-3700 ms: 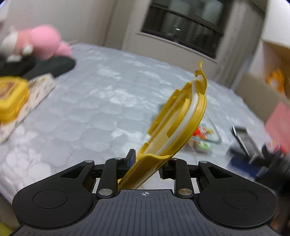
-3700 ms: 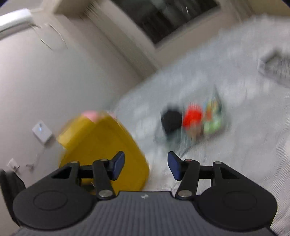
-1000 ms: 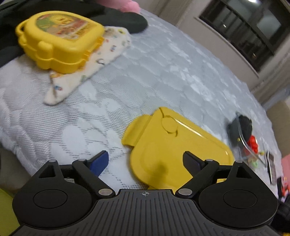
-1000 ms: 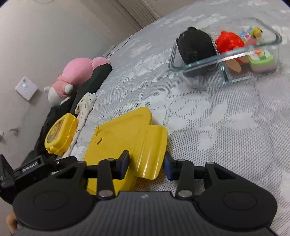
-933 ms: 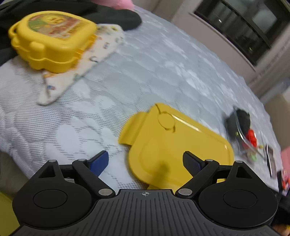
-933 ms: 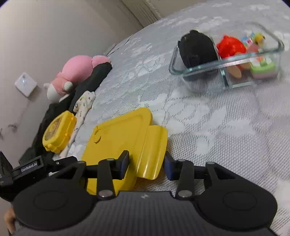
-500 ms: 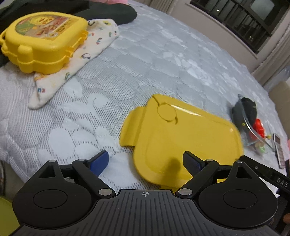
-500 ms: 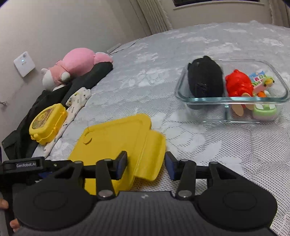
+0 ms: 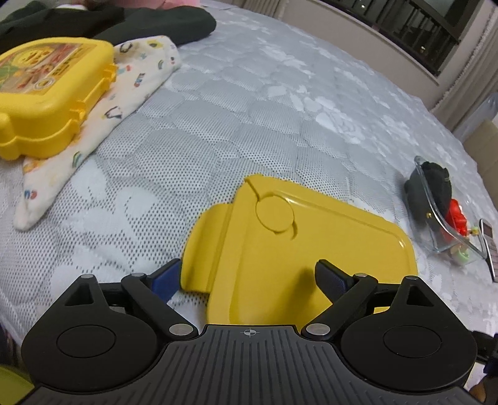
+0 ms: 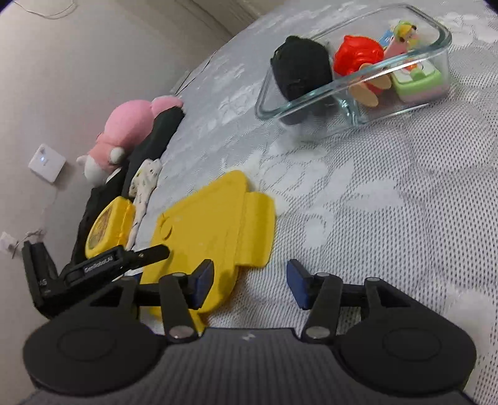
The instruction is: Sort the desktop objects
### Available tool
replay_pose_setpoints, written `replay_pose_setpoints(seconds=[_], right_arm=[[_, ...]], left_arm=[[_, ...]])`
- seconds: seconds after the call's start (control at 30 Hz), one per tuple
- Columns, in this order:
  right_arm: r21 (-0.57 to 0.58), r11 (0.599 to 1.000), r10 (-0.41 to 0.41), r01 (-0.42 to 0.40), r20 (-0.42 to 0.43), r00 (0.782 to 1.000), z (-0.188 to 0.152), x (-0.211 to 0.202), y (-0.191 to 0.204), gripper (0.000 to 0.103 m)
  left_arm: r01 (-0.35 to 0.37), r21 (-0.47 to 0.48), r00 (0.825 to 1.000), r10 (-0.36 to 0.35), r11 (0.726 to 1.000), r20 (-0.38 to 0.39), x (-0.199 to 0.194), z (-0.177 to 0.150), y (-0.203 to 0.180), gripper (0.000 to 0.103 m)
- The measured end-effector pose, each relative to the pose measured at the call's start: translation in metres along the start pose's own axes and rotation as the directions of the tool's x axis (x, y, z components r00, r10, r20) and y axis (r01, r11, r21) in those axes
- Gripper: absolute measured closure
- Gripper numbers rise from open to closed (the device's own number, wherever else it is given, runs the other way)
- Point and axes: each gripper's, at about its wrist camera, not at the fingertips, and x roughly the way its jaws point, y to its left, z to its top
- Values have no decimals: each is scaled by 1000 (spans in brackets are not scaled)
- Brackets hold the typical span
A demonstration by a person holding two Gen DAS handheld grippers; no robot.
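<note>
A flat yellow lid point(image 9: 295, 246) point(image 10: 214, 230) lies on the grey mattress. My left gripper point(image 9: 249, 277) hovers wide open over its near edge, and neither pad presses on it. My right gripper point(image 10: 249, 283) has its jaws opening just behind the lid's side flap point(image 10: 255, 230), which is clear of both pads. A glass container point(image 10: 351, 81) point(image 9: 442, 224) farther away holds a black pouch point(image 10: 298, 68), a red toy point(image 10: 358, 59) and small figures. The left gripper's body point(image 10: 102, 268) shows at the left of the right wrist view.
A closed yellow lunch box point(image 9: 46, 90) point(image 10: 105, 227) rests on a printed white cloth point(image 9: 102, 115) at the far left. Behind it lie dark clothing point(image 9: 130, 21) and a pink plush toy point(image 10: 130, 131). A wall point(image 10: 77, 62) borders the mattress there.
The right jaws have spread and let go of the lid's flap, then drawn back a little. The left gripper has drifted over the lid, still wide open.
</note>
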Motion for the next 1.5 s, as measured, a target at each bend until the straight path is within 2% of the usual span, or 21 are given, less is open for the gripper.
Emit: replay_pose_setpoints(seconds=[0.13,0.23,0.3,0.33,0.37,0.4,0.47,0.5,0.6,0.83,1.0,1.1,1.23,1.37,1.5], right_arm=[[-10,999,-44,45,36,998,7,10,8,38],[-64,994,-82,86,62,995,12,22,16,27],[-111,988,-103,112,81,991,13,31,25,24],[-142,981,-123,135,94,988,12,35,30,26],[-176,971,-144,161,107,984,11,38,36,30],[-220,957,-165,189,119,979,8,40,43,46],[-266,938,-189,223,145,971,3,40,51,46],[-258,941,-184,216,144,972,4,38,49,47],[-222,957,-161,186,128,979,9,28,40,57],[-203,968,-113,148,175,978,19,-11,29,58],[-206,970,-74,127,246,967,32,-47,23,58],[-192,972,-72,133,297,952,44,-64,15,58],[-154,971,-112,181,377,919,68,-81,-3,58],[-82,967,-181,240,438,881,98,-95,-29,57],[-20,949,-265,314,487,833,124,-94,-56,55]], left_arm=[[-1,20,1000,1,1000,6,2,1,-2,9],[12,15,1000,-12,1000,16,3,1,0,9],[19,12,999,-19,1000,25,5,2,1,9],[20,14,999,-21,1000,32,5,2,1,10],[11,16,999,-11,1000,43,5,2,1,15],[-1,18,999,0,1000,54,5,2,1,18],[-2,-8,998,3,1000,69,1,2,5,24],[1,-20,997,0,1000,72,-2,2,7,29],[18,-41,997,-15,999,71,-13,3,10,35],[84,-20,994,-82,996,77,-32,4,-12,37],[103,53,987,-109,993,115,-50,15,-50,35],[97,119,985,-112,988,134,-49,26,-83,31],[118,186,979,-146,975,142,-29,47,-131,30],[141,254,975,-178,957,129,1,67,-181,28],[144,311,976,-186,939,111,35,77,-225,25]])
